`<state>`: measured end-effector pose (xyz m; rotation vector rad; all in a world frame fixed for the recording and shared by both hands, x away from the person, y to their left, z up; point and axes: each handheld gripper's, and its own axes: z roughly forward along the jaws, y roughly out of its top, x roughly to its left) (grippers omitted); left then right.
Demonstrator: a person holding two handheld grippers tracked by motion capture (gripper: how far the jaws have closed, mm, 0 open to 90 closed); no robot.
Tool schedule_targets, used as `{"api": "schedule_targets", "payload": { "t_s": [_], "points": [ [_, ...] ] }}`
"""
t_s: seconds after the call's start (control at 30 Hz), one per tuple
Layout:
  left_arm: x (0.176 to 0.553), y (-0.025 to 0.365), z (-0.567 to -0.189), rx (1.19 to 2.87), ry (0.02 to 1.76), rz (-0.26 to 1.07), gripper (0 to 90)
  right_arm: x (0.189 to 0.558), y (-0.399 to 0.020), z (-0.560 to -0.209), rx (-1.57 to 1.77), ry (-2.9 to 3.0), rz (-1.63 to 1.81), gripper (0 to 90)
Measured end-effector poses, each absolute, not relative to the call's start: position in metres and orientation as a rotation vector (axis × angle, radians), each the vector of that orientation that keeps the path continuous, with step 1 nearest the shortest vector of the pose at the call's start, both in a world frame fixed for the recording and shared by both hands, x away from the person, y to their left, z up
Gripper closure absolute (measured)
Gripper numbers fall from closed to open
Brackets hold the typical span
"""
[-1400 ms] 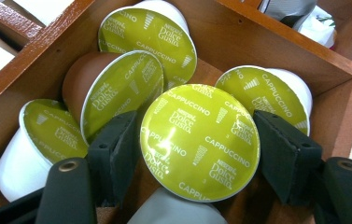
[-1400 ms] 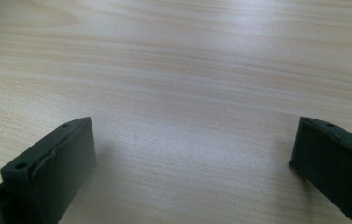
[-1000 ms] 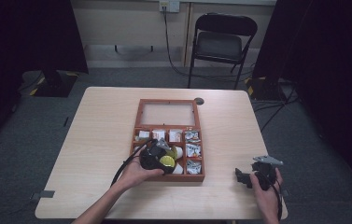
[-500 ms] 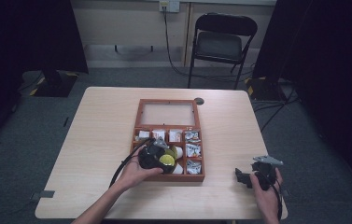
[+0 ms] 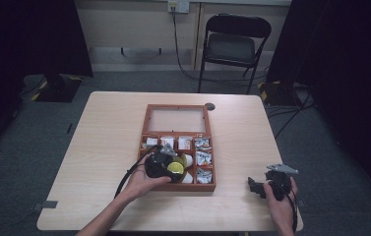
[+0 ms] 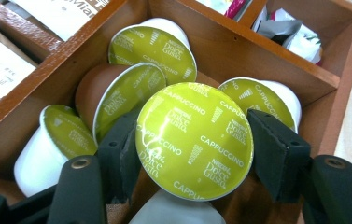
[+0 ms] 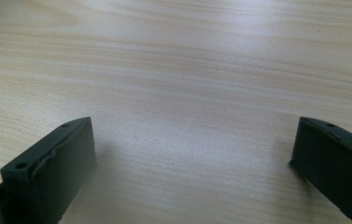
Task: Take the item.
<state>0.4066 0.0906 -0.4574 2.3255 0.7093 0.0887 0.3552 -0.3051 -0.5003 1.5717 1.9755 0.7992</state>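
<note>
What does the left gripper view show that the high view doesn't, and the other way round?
Left gripper view alone: the word Cappuccino printed on the green lid of the held capsule, with the left gripper shut on it, and four more capsules lying in that compartment. High view alone: the whole table, the right gripper resting apart near the table's right edge, and a folding chair beyond. Both: the wooden box and the green-lidded capsule in the left gripper.

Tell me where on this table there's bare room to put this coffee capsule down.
The wooden box sits mid-table. Bare tabletop lies left of it, and more between the box and the right gripper, whose fingers stand open over plain wood. It is crowded inside the box, where the left gripper holds the cappuccino capsule among other capsules.
</note>
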Motion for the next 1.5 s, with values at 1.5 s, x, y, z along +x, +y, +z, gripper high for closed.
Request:
{"api": "schedule_targets", "payload": {
  "t_s": [1.5],
  "points": [
    [0.4, 0.126, -0.417, 2.152, 0.693, 0.15, 38.8, 0.355, -0.305, -0.5, 1.572, 1.975, 0.799, 0.0]
  ]
}}
